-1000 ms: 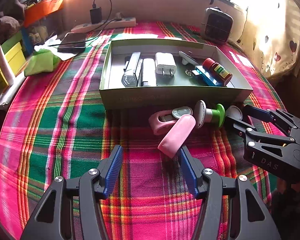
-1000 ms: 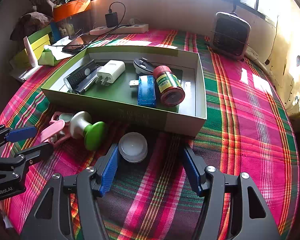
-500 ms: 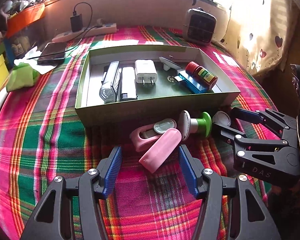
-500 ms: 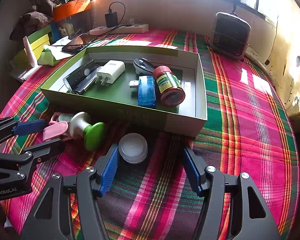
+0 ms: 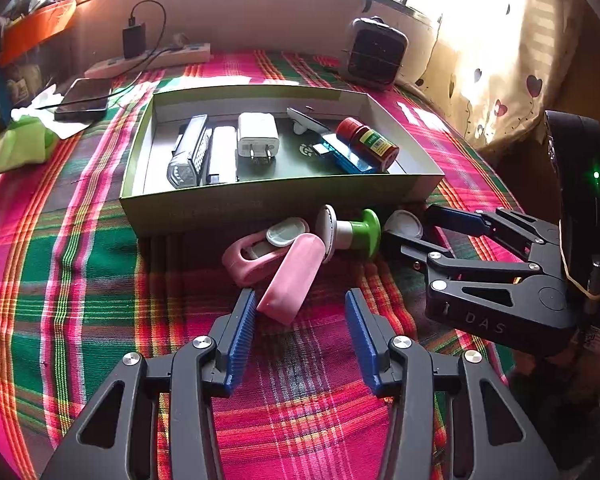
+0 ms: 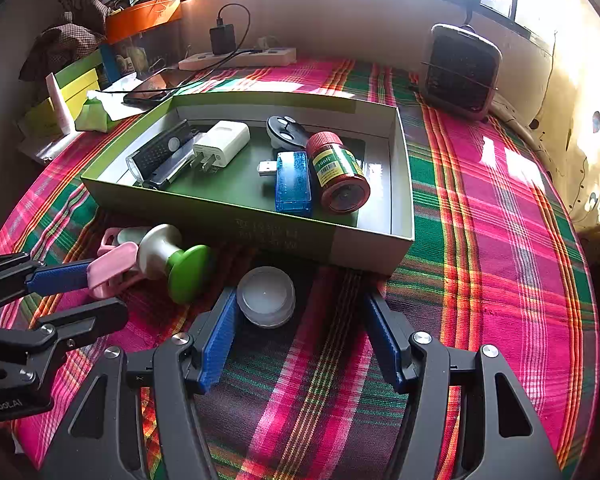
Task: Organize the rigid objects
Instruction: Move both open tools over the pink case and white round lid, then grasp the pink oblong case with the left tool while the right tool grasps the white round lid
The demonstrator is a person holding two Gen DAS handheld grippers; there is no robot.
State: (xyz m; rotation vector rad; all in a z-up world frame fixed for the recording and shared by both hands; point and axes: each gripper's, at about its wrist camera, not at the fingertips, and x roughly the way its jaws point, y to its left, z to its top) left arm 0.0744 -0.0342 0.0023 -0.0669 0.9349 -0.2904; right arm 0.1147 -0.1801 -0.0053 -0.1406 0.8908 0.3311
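A pink oblong case (image 5: 292, 276) lies on the plaid cloth in front of the green box (image 5: 280, 196). It sits between the fingertips of my left gripper (image 5: 299, 294), whose jaws are closing; the left pad is close to it and the right pad stands clear. Beside it are a pink holder (image 5: 256, 256) and a green-and-white knob (image 5: 352, 232). My right gripper (image 6: 300, 298) is open around a white round cap (image 6: 266, 296), which rests by its left pad. The box holds a torch (image 6: 160, 156), a white charger (image 6: 220, 144), a blue stick (image 6: 294, 184) and a red-capped bottle (image 6: 336, 172).
A small dark fan (image 6: 462, 70) stands at the back right. At the back left lie a power strip (image 6: 240, 58) with a plugged charger, a phone (image 5: 84, 100) and a green cloth (image 5: 24, 144). The table drops off at the right, by a curtain.
My left gripper has swung and edged forward, so the pink case now lies between its fingertips, and its jaws have narrowed. The right gripper and the white cap have not moved.
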